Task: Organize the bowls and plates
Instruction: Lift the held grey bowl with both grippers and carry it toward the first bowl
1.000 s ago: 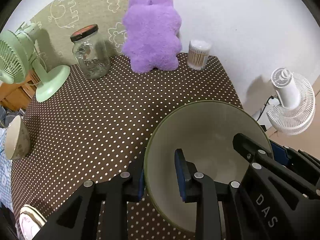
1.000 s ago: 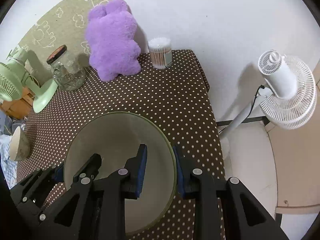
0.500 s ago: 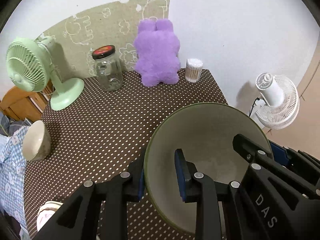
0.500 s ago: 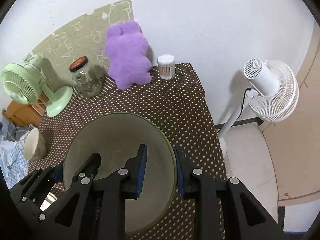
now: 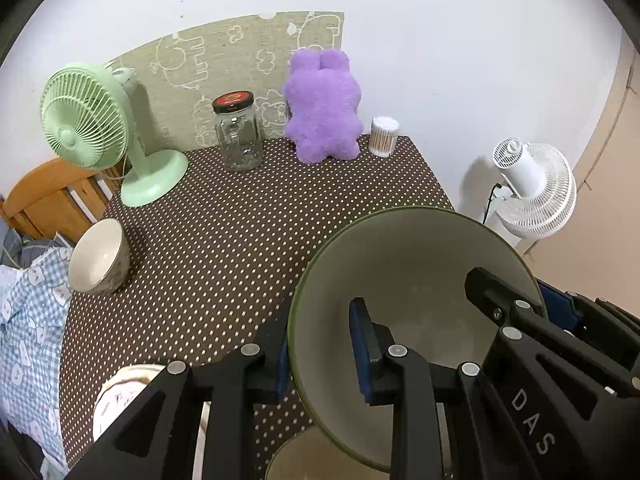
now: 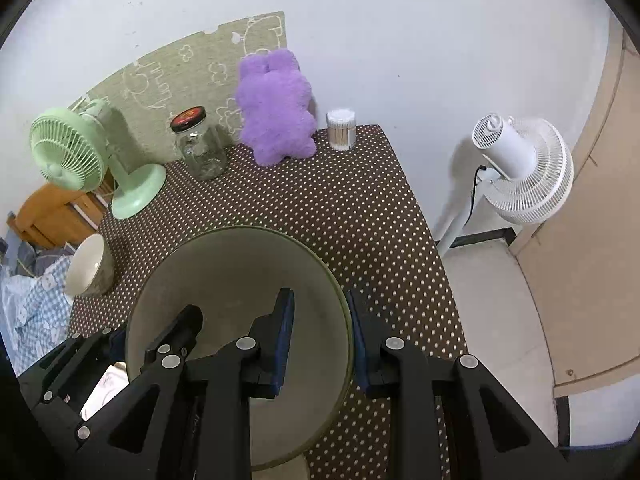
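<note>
Higher now than a second ago, I see more of the scene: the green fan (image 5: 86, 120), cropped before, shows whole at the upper left of my left view, and the small cream bowl (image 5: 100, 258) has slid in from the left edge.

At lower left of that view a patterned plate (image 5: 120, 396) peeks out under my left gripper (image 5: 320, 354). Its fingers are closed down onto the left rim of the big green-rimmed bowl (image 5: 412, 280), one pad outside the wall, one inside. At centre frame the bowl hangs above the dotted tablecloth (image 5: 248, 232). At its lower edge another pale round dish shows, too cropped to tell what it is.

In the right view, my right gripper (image 6: 320, 338) pinches the opposite rim the same way, narrowly parted around the wall.

I judge the risk is in the two-handed hold: if one hand rises faster or pulls outward, the smooth rim may slip from a pad and the bowl would tip onto the plate below. Swinging left could also clip the small bowl, which sits near the table's edge.
</note>
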Motion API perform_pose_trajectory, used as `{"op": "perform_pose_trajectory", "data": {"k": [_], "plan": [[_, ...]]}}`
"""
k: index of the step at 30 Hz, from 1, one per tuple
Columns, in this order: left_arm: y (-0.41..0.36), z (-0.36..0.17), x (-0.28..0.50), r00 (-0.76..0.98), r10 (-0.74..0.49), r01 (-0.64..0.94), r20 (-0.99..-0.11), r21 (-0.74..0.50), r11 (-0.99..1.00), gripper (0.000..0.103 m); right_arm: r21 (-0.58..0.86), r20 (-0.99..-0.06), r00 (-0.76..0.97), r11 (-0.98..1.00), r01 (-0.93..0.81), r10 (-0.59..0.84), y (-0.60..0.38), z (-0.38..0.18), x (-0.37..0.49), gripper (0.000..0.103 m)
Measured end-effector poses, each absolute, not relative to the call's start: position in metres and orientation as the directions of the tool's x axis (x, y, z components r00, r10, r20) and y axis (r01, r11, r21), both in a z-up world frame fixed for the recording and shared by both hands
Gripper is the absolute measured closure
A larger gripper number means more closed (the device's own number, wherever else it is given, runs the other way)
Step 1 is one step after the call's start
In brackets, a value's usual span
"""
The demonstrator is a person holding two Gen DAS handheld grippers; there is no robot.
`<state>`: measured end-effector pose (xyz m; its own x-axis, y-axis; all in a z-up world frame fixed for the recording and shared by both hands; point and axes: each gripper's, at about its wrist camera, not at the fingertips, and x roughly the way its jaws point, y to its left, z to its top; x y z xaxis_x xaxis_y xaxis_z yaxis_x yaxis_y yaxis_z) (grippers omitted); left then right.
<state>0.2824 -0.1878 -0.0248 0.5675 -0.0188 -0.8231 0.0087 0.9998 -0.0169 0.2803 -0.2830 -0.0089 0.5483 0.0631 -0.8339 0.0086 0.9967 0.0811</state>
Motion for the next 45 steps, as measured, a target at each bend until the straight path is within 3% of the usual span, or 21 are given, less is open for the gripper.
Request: {"op": "perform_pose_trajectory", "data": {"k": [21,45], "plan": [[-0.164,-0.059,0.219,0.489,-0.040,0.007,-0.871,-0.041,0.999,0.079,0.045,-0.883,0.467,0.999,0.000,0.039,-0.258,-0.047,0.210,0.073],[-0.159,-0.091,0.196,0.411,-0.035,0.024,-0.911,-0.028,0.999,0.079,0.032,-0.932,0.362,0.999,0.015,0.024,-0.252,-0.081,0.198,0.073]]}}
